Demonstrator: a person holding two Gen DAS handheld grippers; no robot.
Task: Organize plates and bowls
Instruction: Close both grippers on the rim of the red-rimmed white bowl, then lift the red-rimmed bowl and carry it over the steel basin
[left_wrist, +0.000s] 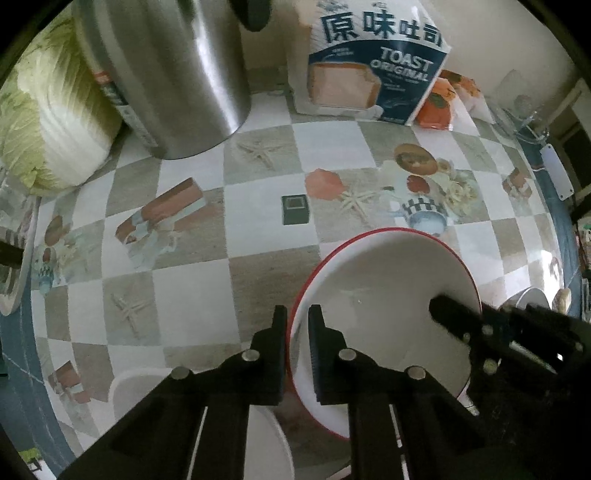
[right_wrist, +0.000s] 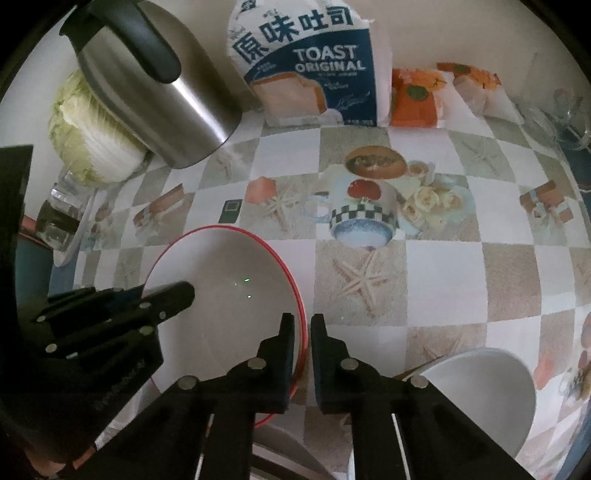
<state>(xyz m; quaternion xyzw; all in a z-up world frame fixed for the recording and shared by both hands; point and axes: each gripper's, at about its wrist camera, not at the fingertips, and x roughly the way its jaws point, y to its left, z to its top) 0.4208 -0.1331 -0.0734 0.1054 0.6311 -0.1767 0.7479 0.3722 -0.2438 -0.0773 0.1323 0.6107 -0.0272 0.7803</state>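
Clamped across the near rim of a red-rimmed white plate (left_wrist: 384, 291), left claw (left_wrist: 297, 325) with one finger under and one over the edge. Gripped on the opposite edge by the right claw (right_wrist: 303, 332) in the same manner, so both claws clenched on one plate, held tilted above the checked surface (left_wrist: 192, 280). Just below and near, a white bowl (left_wrist: 258, 435) under the left claw; another white bowl (right_wrist: 480, 391) low on the right in the right wrist view. Cannot tell whether the plate touches the bowl beneath.

Likely trouble: slipping of the smooth glazed rim from narrow pads if the two claws pull apart or twist unevenly, then a drop onto the bowl below and chipping. Also possible: uneven release, leaving one edge held while the other falls.

Farther off, a steel kettle (left_wrist: 166, 74) far left, a napa cabbage (left_wrist: 55, 129) beside it, a toast bag (left_wrist: 373, 62) at the far edge, orange packets (right_wrist: 417, 96) to its right. Well apart from the plate, so little risk of a knock unless swung wide toward the far side.
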